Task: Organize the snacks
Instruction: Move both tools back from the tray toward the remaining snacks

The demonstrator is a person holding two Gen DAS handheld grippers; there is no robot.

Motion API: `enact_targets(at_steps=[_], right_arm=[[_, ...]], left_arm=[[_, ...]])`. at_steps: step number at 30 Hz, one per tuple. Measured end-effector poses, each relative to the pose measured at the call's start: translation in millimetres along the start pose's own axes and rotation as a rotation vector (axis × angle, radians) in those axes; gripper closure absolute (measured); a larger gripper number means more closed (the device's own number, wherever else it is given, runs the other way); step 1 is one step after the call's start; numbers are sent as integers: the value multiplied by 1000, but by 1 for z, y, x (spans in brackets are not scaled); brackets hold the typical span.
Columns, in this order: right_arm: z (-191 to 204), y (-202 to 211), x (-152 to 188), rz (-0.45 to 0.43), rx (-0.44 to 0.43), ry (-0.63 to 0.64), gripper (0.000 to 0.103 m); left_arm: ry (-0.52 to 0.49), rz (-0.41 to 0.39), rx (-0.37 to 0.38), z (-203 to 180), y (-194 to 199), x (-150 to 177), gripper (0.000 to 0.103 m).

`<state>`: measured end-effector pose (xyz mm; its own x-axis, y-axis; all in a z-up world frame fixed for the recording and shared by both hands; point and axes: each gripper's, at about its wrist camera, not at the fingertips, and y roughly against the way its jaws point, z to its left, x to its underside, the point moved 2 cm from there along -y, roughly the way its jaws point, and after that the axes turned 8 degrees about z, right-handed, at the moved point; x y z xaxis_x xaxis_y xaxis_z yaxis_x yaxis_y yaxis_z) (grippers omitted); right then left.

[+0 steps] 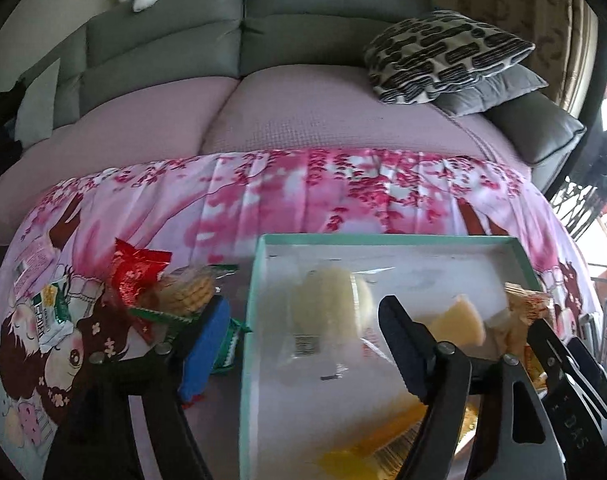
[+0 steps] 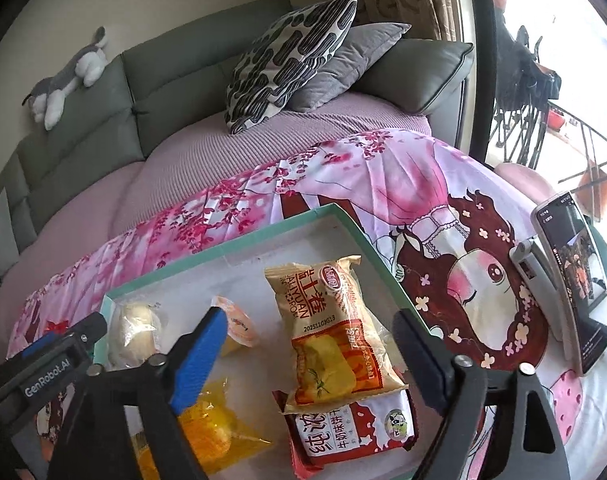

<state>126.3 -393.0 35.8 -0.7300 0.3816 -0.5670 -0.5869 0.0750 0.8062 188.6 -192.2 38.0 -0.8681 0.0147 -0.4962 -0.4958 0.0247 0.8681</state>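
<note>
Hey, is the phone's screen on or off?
On. The phone, propped upright on its stand, shows a lit picture.

Mint-rimmed tray (image 2: 239, 240), pink blossom-print cloth (image 2: 443, 184), orange-yellow snack packet (image 2: 335, 332)

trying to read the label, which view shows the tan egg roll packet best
The right wrist view: the tan egg roll packet lies unobstructed in the box, print legible. The left wrist view catches only a blurred corner behind the gripper fingers.
</note>
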Motion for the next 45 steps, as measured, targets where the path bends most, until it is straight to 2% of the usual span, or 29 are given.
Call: enact_targets(at_steps=[4, 7, 10, 18, 32, 40, 45], right_arm=[[3, -2, 1, 6, 6, 16, 10], [5, -2, 1, 5, 7, 27, 0], [6, -3, 1, 6, 14, 34, 0], [5, -5, 2, 18, 18, 32, 0], [11, 5, 2, 43, 33, 62, 0], [19, 9, 6, 83, 58, 64, 0], [40, 16, 8, 73, -39, 52, 0]], left_arm=[[6, -2, -81, 6, -4, 1, 15], [3, -19, -116, 9, -3, 0, 11], [6, -42, -139, 13, -3, 0, 1], [34, -45, -132, 20, -6, 0, 1], [18, -33, -127, 31, 0, 1, 0], [31, -22, -185, 71, 16, 6, 0], [99, -35, -206, 109, 29, 12, 0]])
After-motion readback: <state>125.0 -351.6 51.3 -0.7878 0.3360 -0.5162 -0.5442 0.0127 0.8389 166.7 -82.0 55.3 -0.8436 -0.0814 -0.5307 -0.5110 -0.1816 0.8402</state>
